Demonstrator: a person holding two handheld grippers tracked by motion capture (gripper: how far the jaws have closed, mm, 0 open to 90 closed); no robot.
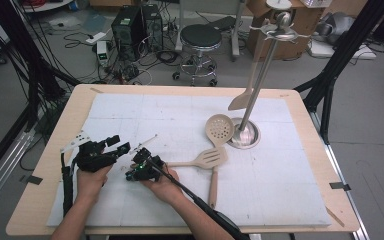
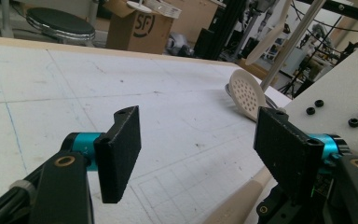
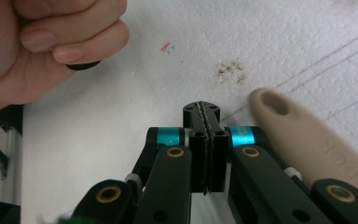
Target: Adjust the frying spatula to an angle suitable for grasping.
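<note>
Both hands rest low on the mat, left hand-held gripper (image 1: 121, 145) released, right hand-held gripper (image 3: 207, 122) clenched empty beside the spatula handle (image 3: 303, 135).

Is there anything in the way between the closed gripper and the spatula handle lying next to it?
Nothing visible. In the right gripper view the right hand-held gripper, jaws shut and empty, sits just beside the tip of the spatula handle, with only bare white mat between them. The person's other hand is off to the far side.

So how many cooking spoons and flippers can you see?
3. A flat turner hangs on the metal stand, a round skimmer leans at its base, and a slotted spatula lies on the white mat.
</note>
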